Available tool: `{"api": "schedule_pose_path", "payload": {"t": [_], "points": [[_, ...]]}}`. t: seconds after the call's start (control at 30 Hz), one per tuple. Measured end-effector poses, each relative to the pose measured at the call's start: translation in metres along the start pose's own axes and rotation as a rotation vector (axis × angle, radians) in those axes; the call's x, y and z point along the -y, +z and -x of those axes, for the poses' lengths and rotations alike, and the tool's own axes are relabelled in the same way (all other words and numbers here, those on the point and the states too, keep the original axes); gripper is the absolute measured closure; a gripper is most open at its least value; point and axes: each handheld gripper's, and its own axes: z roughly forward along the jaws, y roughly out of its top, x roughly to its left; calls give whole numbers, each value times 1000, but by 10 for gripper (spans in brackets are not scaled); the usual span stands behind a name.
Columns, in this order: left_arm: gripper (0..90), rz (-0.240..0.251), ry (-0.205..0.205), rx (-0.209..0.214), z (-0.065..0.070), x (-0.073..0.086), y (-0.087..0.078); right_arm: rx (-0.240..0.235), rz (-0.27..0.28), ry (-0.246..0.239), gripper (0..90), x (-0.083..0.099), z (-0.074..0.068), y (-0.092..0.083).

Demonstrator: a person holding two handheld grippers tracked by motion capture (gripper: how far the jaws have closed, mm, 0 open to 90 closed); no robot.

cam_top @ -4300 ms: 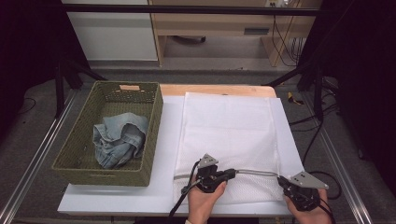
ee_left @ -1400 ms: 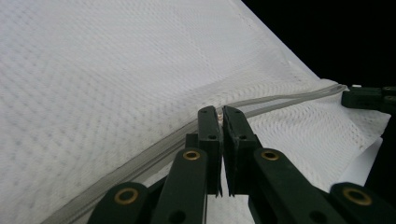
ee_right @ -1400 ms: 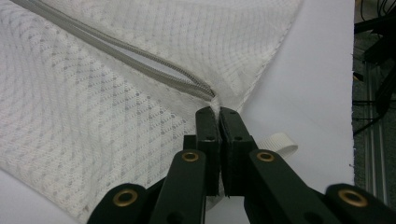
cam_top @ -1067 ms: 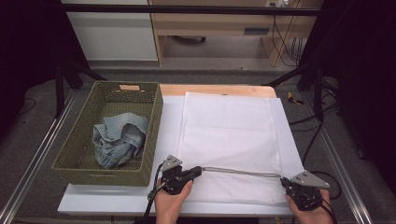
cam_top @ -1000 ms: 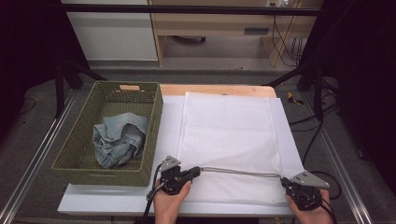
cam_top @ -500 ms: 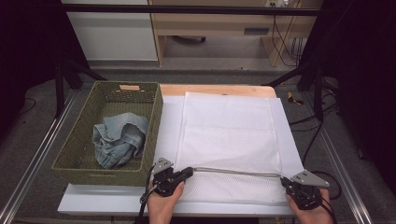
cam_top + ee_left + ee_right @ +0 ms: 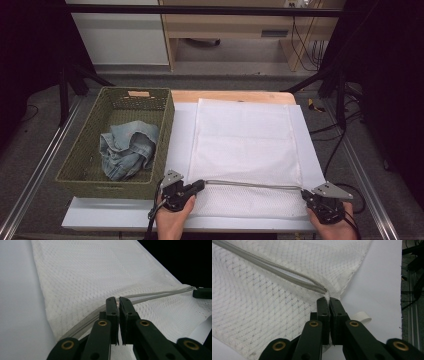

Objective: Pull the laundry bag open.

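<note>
Two grippers are seen in the high view at the near edge of the white mesh laundry bag (image 7: pixel 245 150), spread flat on the table (image 7: pixel 100 220): the left gripper (image 7: pixel 198 185) at the zipper (image 7: pixel 250 184), the right gripper (image 7: pixel 306 194) at the near right corner. Jeans (image 7: pixel 125 150) lie bunched in the basket (image 7: pixel 85 177), so loading is judged not yet done.

In the left gripper view, the jaws are clenched on the zipper pull (image 7: pixel 117 304), which is barely discernible between them.

In the right gripper view, the jaws pinch the bag's corner (image 7: pixel 327 295); the zipper appears partly open, its extent unclear.
</note>
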Motion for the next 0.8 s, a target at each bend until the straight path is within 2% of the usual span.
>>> {"api": "schedule_pose_path", "payload": {"t": [0.5, 0.8], "points": [[867, -3, -1, -6, -1, 3, 1, -3, -20, 6, 879, 0, 2, 3], [867, 0, -12, -22, -9, 8, -6, 4, -26, 3, 879, 1, 3, 4]]}}
